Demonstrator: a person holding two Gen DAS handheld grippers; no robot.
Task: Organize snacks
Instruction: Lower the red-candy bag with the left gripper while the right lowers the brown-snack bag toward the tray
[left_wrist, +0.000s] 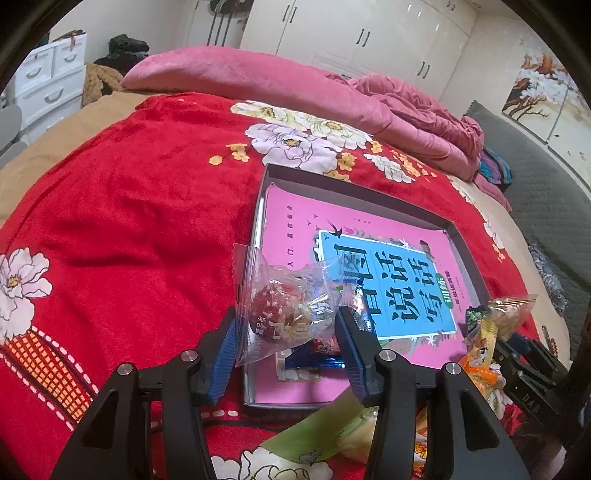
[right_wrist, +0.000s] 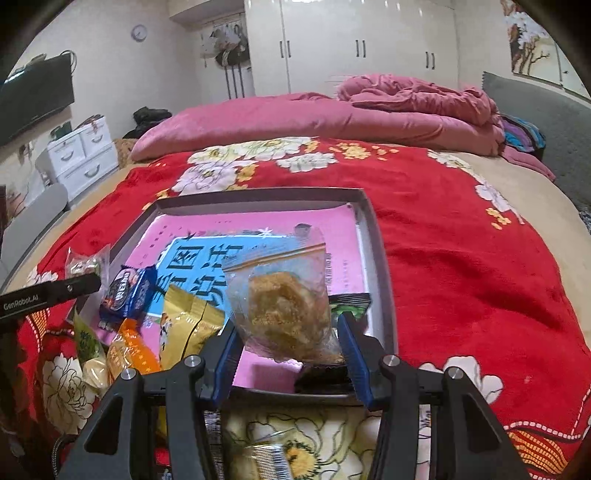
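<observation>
A grey shallow box (left_wrist: 362, 192) (right_wrist: 380, 258) with a pink and blue book (left_wrist: 295, 229) (right_wrist: 343, 236) in it lies on the red flowered blanket. My left gripper (left_wrist: 286, 325) is shut on a clear bag with a red sesame snack (left_wrist: 275, 310), held over the box's near left edge. My right gripper (right_wrist: 286, 332) is shut on a clear bag with a brown cake (right_wrist: 284, 302), held over the box's near right part. A blue wrapped snack (right_wrist: 127, 291) (left_wrist: 314, 360) lies in the box.
Loose snacks lie at the box's near edge: a yellow pack (right_wrist: 184, 328), an orange pack (right_wrist: 131, 350) (left_wrist: 480, 350), a green pack (left_wrist: 314, 432) (right_wrist: 86, 343) and a dark green one (right_wrist: 351, 302). A pink quilt (left_wrist: 295, 88) lies across the far bed.
</observation>
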